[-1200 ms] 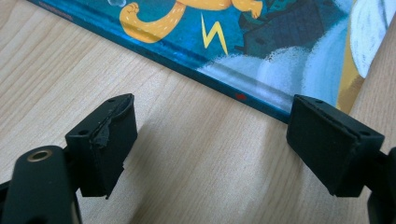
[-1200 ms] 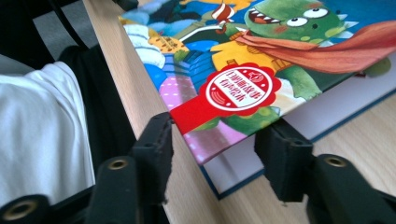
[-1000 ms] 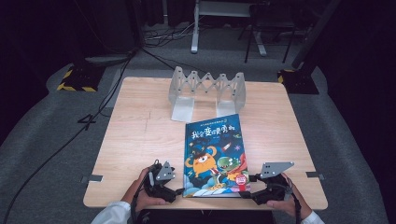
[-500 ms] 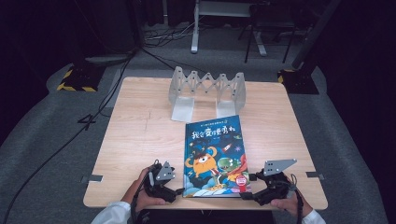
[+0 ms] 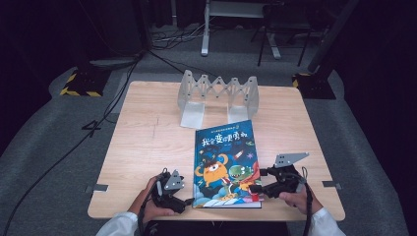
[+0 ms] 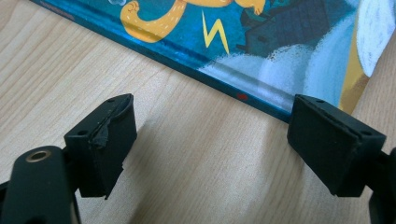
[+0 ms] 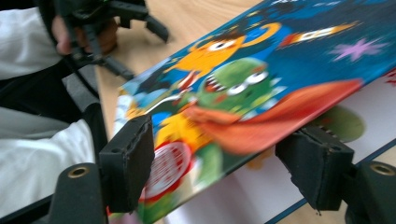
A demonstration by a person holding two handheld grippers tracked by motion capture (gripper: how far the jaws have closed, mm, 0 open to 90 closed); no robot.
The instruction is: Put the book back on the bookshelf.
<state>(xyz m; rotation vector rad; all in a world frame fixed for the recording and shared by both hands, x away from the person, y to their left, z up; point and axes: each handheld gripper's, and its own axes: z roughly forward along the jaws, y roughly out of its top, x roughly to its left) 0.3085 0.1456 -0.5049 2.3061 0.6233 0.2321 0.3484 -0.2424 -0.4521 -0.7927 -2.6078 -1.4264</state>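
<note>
On the left, near the front edge of the wooden bench (image 5: 147, 142), a hand holds the left gripper (image 5: 183, 200). Its fingers (image 6: 105, 140) are spread apart and hold nothing. In the left gripper view they sit low over the bare wood, and the edge of the picture book (image 5: 226, 164) lies just past them. One finger is very close to the book's corner, but I cannot tell if it touches.

In the middle lies the picture book, with its bottom edge near the front edge of the bench. Its cover (image 7: 261, 88) is blue, with an orange monster and a green monster on it.

Behind the book, toward the far side of the bench, stands a see-through zigzag book rack (image 5: 218, 93). It is well apart from both grippers.

On the right, the other hand holds the right gripper (image 5: 257, 189) at the book's lower right corner. Its fingers (image 7: 128, 158) have just been closing a little, but they are not pinched tight. In the right gripper view the cover is lifted, and its edge runs between the two fingers. A white page (image 7: 373, 116) shows under it. I cannot tell if the fingers press on the cover.
</note>
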